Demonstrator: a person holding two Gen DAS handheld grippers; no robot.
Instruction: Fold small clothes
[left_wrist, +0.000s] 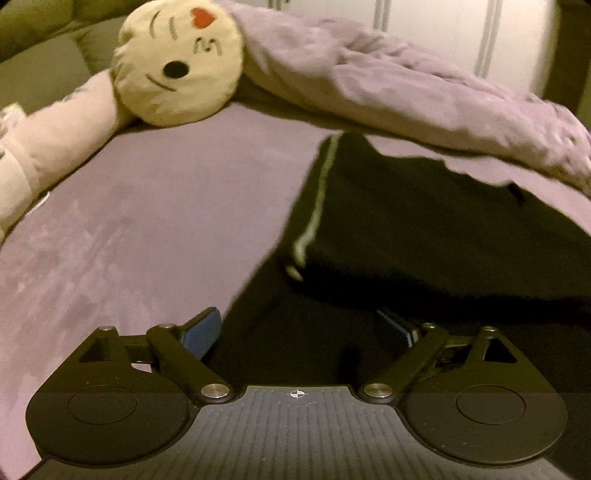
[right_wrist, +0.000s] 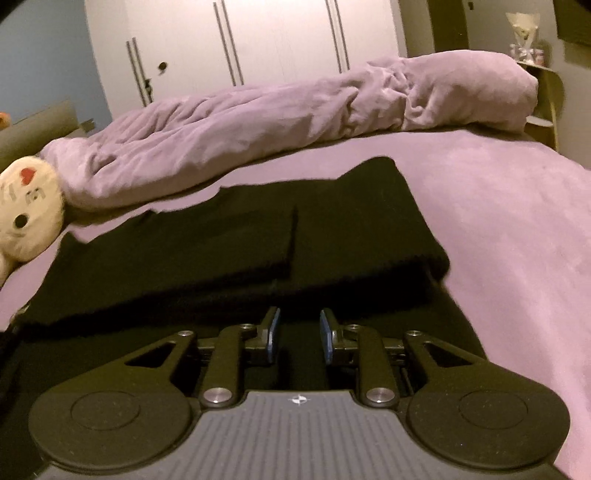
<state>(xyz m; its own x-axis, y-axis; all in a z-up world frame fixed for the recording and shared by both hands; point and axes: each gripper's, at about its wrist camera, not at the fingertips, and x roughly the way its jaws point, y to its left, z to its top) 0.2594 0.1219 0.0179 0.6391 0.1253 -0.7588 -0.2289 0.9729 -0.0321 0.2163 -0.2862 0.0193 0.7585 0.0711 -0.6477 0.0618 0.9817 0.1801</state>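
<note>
Left gripper (left_wrist: 303, 328): spread wide, blue pads far apart, low over the near left corner of the black garment (left_wrist: 424, 229); black cloth fills the gap between the fingers, though neither pad visibly presses it.
Right gripper (right_wrist: 300, 332): fingers drawn in to a narrow gap, blue pads facing each other; dark cloth lies under and between them, but whether they pinch it I cannot tell.
Black garment, right wrist view (right_wrist: 258, 240): lying on the bed (right_wrist: 517, 240), and a folded-over layer sits on top of a lower one, its thick fold edge running across just ahead of the right fingertips.
Garment left edge: a pale stripe (left_wrist: 317, 199) runs along it, from the far corner down toward the left gripper.
Garment far edge: uneven, stepped, ending just short of the blanket (right_wrist: 277, 122); in the left wrist view the blanket's hem looks to overlap that far right corner.
Garment right edge: curves down beside the right gripper, with bare purple sheet beyond it.
Open room left of the garment: a broad stretch of bare sheet (left_wrist: 129, 229), reaching out to the plush toy (left_wrist: 177, 62).
Open room right of the garment: smooth sheet out to the bed's edge.
Plush toy: cream round face with a red heart, beyond the garment's far left corner, well apart from it, touching the blanket's end.
Blanket: a long rumpled lilac roll lying beyond the garment's far edge.
Behind the garment, past the blanket: a white wardrobe (right_wrist: 258, 40) with long bar handles.
</note>
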